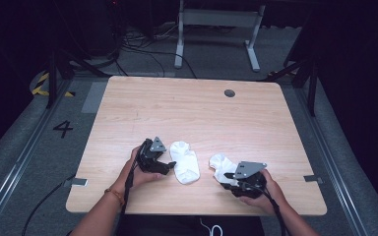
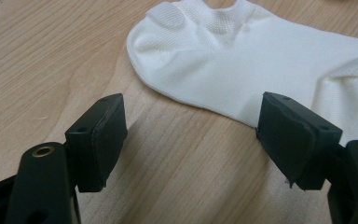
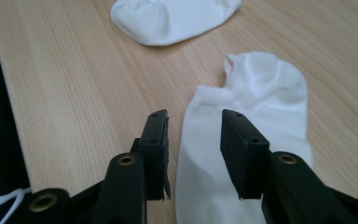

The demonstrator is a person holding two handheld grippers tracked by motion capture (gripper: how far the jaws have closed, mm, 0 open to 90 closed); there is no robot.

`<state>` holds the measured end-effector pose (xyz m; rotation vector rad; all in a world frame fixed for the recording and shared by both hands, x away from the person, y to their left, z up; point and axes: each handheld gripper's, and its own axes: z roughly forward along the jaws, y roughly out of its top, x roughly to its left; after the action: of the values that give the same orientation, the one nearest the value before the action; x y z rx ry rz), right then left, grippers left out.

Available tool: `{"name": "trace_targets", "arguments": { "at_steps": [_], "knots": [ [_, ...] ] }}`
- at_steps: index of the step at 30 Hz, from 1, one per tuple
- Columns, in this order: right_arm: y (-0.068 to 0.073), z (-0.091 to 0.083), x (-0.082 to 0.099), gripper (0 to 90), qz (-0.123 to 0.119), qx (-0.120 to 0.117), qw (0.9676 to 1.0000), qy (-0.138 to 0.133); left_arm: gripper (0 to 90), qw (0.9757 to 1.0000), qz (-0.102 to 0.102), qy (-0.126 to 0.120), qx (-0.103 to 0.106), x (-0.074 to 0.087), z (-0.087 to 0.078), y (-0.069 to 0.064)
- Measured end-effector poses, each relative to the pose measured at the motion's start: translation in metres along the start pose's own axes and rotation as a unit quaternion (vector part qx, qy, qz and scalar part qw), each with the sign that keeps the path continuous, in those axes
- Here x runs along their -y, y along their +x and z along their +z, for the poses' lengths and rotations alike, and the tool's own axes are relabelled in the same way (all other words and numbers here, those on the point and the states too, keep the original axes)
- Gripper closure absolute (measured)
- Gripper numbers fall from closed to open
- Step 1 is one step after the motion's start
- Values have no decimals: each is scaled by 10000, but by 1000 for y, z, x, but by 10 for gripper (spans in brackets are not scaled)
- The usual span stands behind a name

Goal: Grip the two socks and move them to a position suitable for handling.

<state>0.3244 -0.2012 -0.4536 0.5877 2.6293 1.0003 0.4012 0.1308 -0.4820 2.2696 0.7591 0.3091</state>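
Item: two white ankle socks, flat on tabletop [image 1: 187, 105], near front edge, apart from each other.

- Left sock [image 1: 185, 162]: lies lengthwise, just beside left gripper [image 1: 170, 165]. Left gripper view: sock edge [image 2: 242, 60] runs between and beyond the fingers [image 2: 100, 140], not touched.
- Right sock [image 1: 222, 167]: partly under right gripper [image 1: 228, 175]. Right gripper view: sock [image 3: 256, 112] lies under and ahead of the fingers [image 3: 240, 149], cuff end away from camera.
- Left gripper: fingers wide apart, nothing between the pads, low over bare wood beside sock.
- Right gripper: fingers part-open w/ a narrow gap, straddling sock's near edge; pads not pressing fabric.
- Hands: one per gripper, forearms in from bottom of high view.

Step in hand (judged): taking hold of each sock, prob. to pair or stack them.

Handling notes:
- Thin knit, limp; will sag and fold if lifted by one corner. Pinch at cuff or toe, both layers.
- Bring lower finger flat to the wood, slide under edge, then close; avoid scraping.
- Left: shift toward sock before closing, else grabs air.
- Risk: catching one layer only, sock opens or slips out.
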Motion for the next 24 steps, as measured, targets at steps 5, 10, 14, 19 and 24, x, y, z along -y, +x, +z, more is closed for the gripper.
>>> {"name": "trace_targets", "arguments": {
  "at_steps": [5,10,14,19,24],
  "knots": [
    [2,15,-11,637,-8,61,9999,114,224,9999,-19,108,7,-1,-1,0],
    [-3,28,-16,642,96,234,9994,250,244,9999,113,-5,-5,-5,-7,-4],
    [-6,34,-16,696,226,188,9990,329,243,9997,221,-113,3,-10,-14,-9],
    [-10,32,-14,831,311,207,9986,367,246,9992,351,-165,29,-14,-15,-17],
    [-9,22,-15,869,233,-46,9993,285,250,9976,627,-230,186,-25,-14,-35]
  ]
}}
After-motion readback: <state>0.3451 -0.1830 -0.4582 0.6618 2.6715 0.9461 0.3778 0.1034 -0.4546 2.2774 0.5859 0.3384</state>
